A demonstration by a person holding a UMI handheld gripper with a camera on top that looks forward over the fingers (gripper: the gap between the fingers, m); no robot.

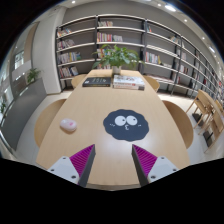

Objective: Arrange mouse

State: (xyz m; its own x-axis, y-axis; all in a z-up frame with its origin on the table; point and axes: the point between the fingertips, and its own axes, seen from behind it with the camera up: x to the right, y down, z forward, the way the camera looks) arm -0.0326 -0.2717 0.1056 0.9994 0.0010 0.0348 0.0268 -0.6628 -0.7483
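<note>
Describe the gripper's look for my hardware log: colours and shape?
The gripper has two pale grey, blocky jaws, each with a magenta pad on its inner face. The pads look like slanted wedges. No cables, markings or sleeve are visible.

No writing, label, brand, number or sign can be read here. The dark round mouse pad on the wooden table carries only a cartoon face with two white eyes, no lettering. The spines of the books on the bookshelves behind, and the covers of the stacked books at the table's far end, are too small to make out.
</note>
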